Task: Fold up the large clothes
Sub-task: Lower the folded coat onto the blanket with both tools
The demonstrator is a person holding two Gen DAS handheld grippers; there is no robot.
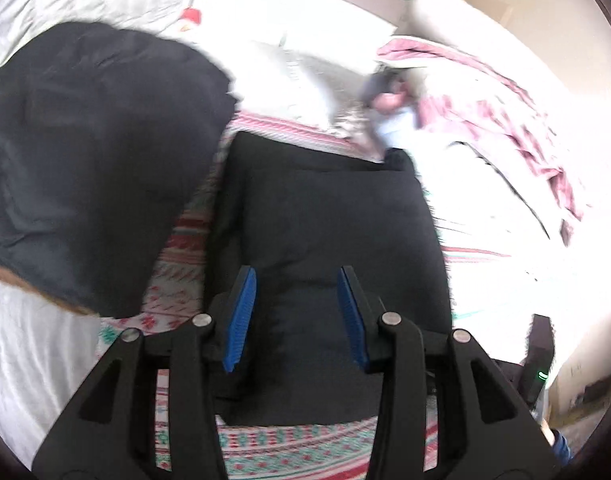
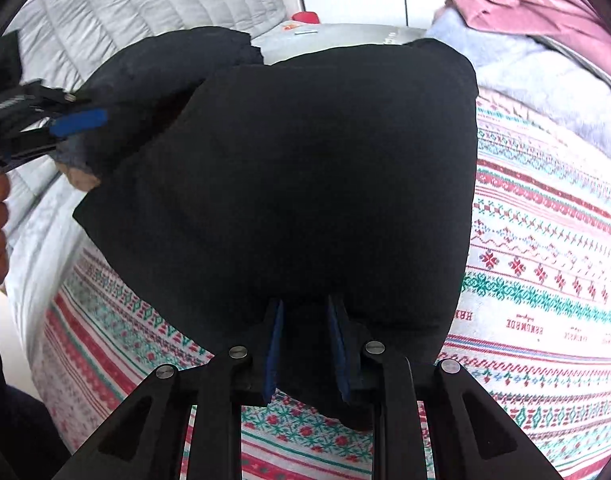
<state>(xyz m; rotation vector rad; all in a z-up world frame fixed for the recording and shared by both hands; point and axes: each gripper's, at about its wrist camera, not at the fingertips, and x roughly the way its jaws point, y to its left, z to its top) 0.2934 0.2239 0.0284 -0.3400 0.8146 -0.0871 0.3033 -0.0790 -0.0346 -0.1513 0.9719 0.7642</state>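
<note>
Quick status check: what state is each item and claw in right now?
Black fabric garment: folded over, near edge pinched and lifted.
Right claw: shut on garment's edge.
Left claw: open, empty, above garment.
Red-and-green patterned bedspread: spread flat under garment.
Pink crumpled cloth: unfolded heap.

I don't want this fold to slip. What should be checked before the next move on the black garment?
1. Right gripper clamped on the black garment: ok, near edge sits between its pads.
2. Left gripper empty: ok in the left wrist view, jaws apart above the cloth with nothing between them.
3. Left gripper clear of the loose dark flap: cannot tell, its blue pad lies right beside it in the right wrist view.
4. Garment lying smooth on the patterned blanket: ok, main panel shows no big wrinkles.
5. Pink clothing out of the way: ok, it lies apart at the far right.
</note>
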